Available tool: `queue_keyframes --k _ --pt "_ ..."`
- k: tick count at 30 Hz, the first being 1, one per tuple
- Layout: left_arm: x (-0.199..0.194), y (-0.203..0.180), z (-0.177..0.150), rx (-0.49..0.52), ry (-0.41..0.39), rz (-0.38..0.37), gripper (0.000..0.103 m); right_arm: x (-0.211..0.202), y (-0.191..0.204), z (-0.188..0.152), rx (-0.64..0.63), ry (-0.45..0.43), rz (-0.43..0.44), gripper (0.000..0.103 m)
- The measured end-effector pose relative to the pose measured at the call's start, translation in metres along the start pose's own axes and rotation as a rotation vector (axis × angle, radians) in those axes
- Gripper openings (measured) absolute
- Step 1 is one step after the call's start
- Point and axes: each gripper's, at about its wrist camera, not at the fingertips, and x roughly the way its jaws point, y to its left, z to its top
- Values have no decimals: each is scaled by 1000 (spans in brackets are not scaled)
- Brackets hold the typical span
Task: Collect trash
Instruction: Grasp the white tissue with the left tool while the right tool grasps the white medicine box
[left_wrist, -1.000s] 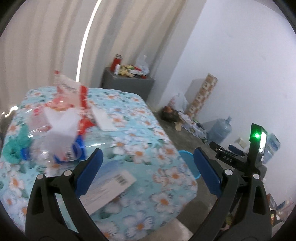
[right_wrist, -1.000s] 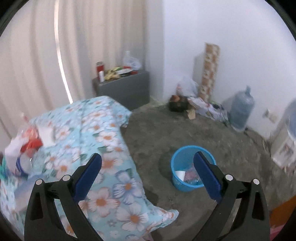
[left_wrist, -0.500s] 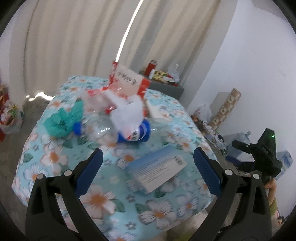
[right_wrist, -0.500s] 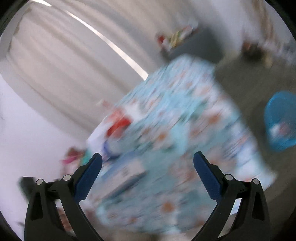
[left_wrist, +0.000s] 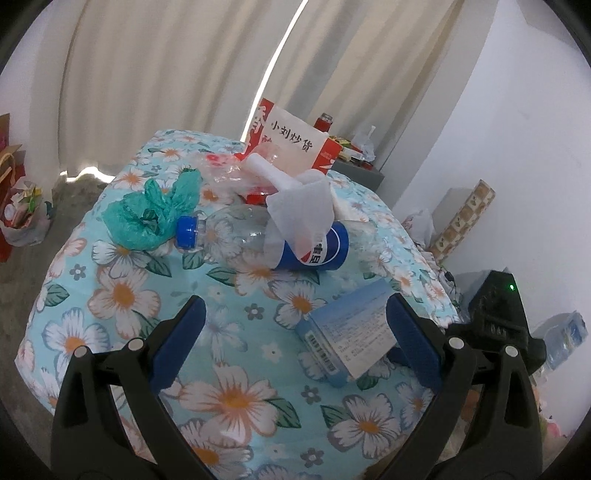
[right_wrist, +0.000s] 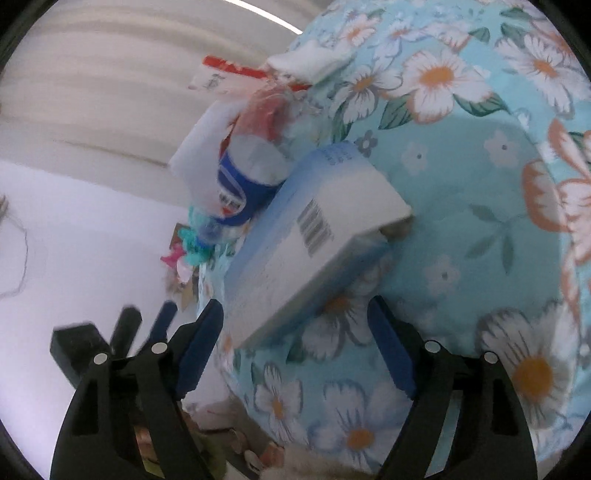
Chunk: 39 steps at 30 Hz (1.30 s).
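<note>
The right gripper (right_wrist: 295, 347) had just been narrowing its spread jaws, the blue box (right_wrist: 310, 236) lying between them untouched on the floral tabletop (right_wrist: 480, 206). The left gripper (left_wrist: 295, 343) gaped empty; beyond lay a bottle (left_wrist: 266, 243).

Turquoise floral tablecloth (left_wrist: 122, 295), pale-blue box (left_wrist: 347, 332)

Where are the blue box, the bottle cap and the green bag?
blue box (right_wrist: 314, 236): right wrist view, on its white face by the barcode.
bottle cap (left_wrist: 187, 230): left wrist view, on the blue cap's top.
green bag (left_wrist: 147, 212): left wrist view, on the middle of the crumpled plastic.
</note>
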Motion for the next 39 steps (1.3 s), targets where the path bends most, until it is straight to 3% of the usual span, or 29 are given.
queue_keyframes --k 2,6,12,17,20,22,24,30,37,39 --pt "4 0 0 1 -1 -6 84 4 -2 3 20 -9 4 73" --pt "15 0 -1 -18 22 -21 71 9 -8 6 53 -10 -4 48" --pt "20 -8 1 -36 27 -64 63 -5 -22 13 79 47 76 39" --pt "22 -20 6 -7 31 -76 63 -40 -33 25 18 135 70 38" --pt "23 -28 9 25 26 -72 63 -72 -51 37 47 56 7 39" --pt "26 -36 13 57 17 -56 63 -80 -61 40 89 17 6 52" --pt "29 -43 18 88 4 -41 60 -80 -69 37 122 15 34 58" --pt "57 -67 46 245 -39 109 55 -75 -68 29 98 -4 27 59" --pt "110 -66 63 357 38 274 50 -72 -71 28 104 1 60 59" --pt "119 -63 65 360 66 301 41 -77 -73 27 97 1 57 59"
